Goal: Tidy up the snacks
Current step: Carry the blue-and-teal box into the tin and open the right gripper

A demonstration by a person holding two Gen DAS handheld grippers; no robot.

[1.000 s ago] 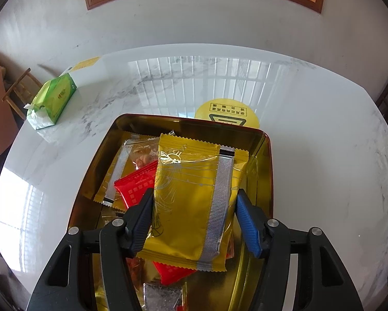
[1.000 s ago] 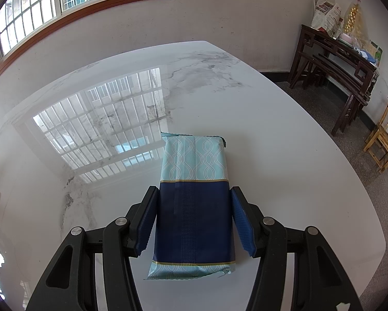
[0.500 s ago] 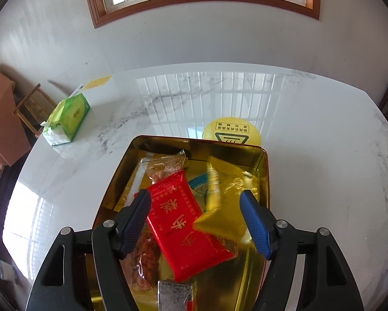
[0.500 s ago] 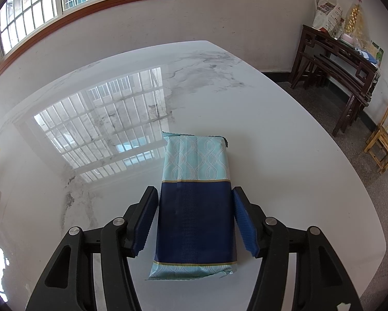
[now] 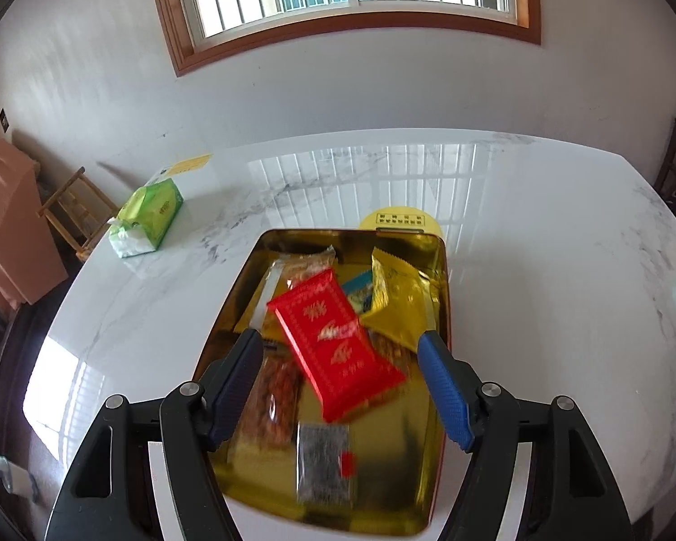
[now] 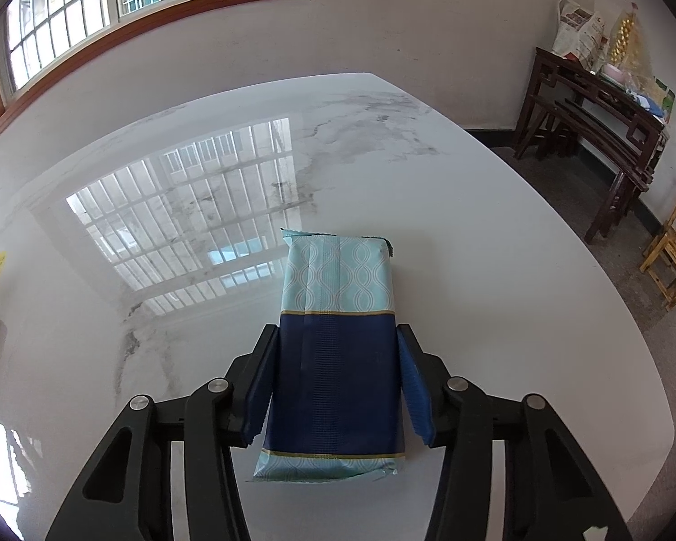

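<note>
Left tool (image 5: 338, 360) hangs wide apart, gripping nothing, above the shiny gold rectangular tin (image 5: 441, 270); inside it a glossy red crinkle-edged packet (image 5: 333, 342) overlaps a gold foil packet (image 5: 401, 302). Right of the tin, the right tool (image 6: 335, 383) clamps a navy-and-pale-blue patterned snack pack (image 6: 338, 338) on the white marble worktop (image 6: 495, 248).

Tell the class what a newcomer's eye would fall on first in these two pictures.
The red packet lies slanted on the heap of snacks in the gold tin, below the open jaws of the left gripper. In the other view, a blue packet sits between the jaws of the right gripper, over the white marble table.
</note>
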